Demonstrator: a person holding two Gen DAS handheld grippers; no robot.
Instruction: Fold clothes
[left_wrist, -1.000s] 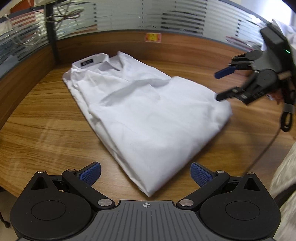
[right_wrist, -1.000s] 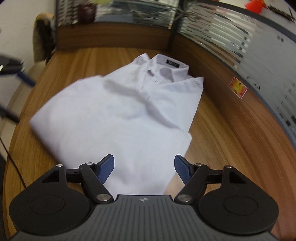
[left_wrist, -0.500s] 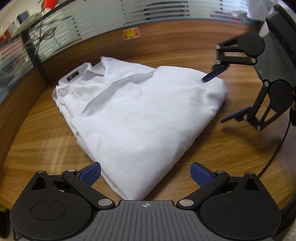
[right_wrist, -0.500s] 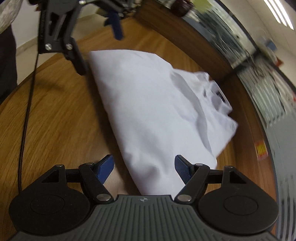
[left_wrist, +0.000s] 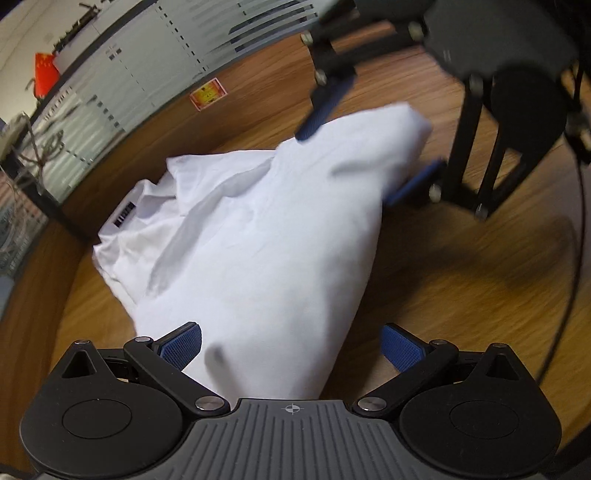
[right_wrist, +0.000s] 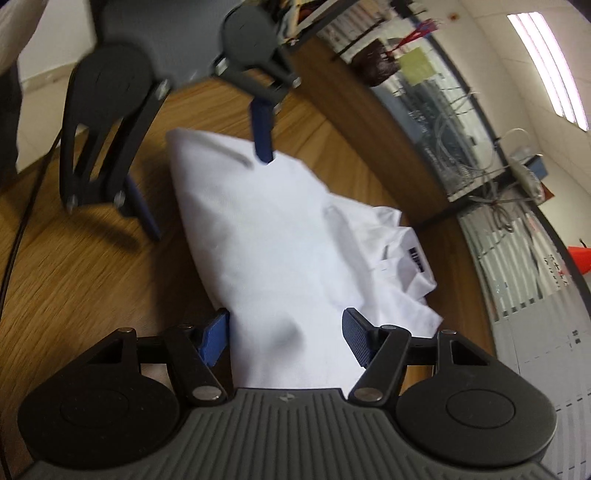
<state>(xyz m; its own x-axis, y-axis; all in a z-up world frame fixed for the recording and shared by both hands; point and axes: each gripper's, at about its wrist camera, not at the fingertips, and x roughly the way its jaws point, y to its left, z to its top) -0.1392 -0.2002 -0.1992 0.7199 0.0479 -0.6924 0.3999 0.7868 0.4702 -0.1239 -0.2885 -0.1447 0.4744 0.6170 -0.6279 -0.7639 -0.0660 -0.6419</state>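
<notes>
A white folded shirt (left_wrist: 258, 258) lies on the wooden table (left_wrist: 461, 295), its collar and dark label at the far end. My left gripper (left_wrist: 291, 350) is open and straddles one near corner of the shirt, with cloth between its blue pads. My right gripper (left_wrist: 369, 151) stands over the other corner. In the right wrist view the shirt (right_wrist: 277, 240) runs up between the right gripper (right_wrist: 284, 339), whose jaws are closing around that corner with a wide gap still between the pads. The left gripper (right_wrist: 203, 173) shows there at the top left.
A low wooden wall with a red and yellow sticker (left_wrist: 208, 94) curves behind the table, with frosted glass above it. A black cable (left_wrist: 572, 295) hangs at the right edge. Bare wood (right_wrist: 74, 295) lies beside the shirt.
Both grippers rolled and moved in towards the shirt. Each now has a near corner between its jaws. The right jaws have narrowed a little.
</notes>
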